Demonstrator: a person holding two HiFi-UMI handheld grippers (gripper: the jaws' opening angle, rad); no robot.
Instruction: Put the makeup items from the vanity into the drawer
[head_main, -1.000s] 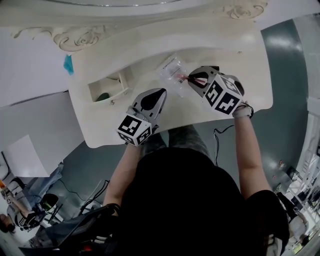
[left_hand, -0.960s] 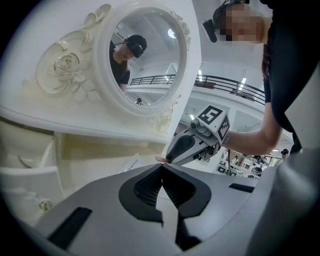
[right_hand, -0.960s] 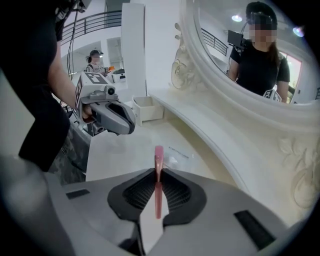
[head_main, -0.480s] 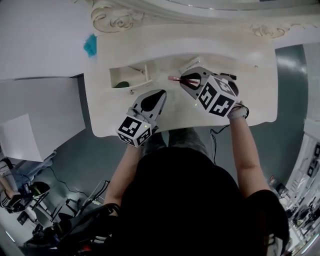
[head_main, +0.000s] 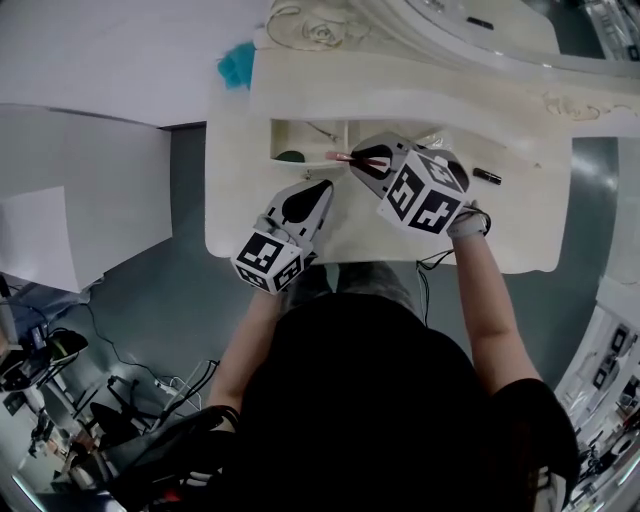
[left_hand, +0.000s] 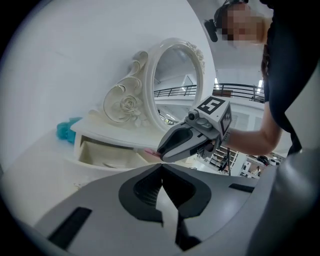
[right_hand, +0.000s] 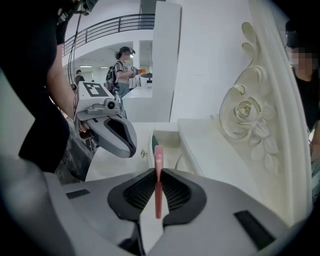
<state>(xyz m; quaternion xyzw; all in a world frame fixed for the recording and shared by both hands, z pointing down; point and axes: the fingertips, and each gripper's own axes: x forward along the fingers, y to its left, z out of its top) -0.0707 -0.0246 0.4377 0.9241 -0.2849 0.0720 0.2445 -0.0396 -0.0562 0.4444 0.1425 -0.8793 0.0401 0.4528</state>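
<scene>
Pinches a pink stick (right_hand: 158, 155) in the right gripper's (right_hand: 158, 172) near-closed fingers (right_hand: 176, 192), open drawer (head_main: 300, 135) just ahead of them; next probably needs reaching in and letting go; left gripper (left_hand: 161, 170) closed, empty.

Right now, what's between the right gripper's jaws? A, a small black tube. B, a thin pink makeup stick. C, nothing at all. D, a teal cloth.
B: in the right gripper view, the right gripper has its jaws closed on the thin pink makeup stick, whose tip points toward the open white drawer.
</scene>
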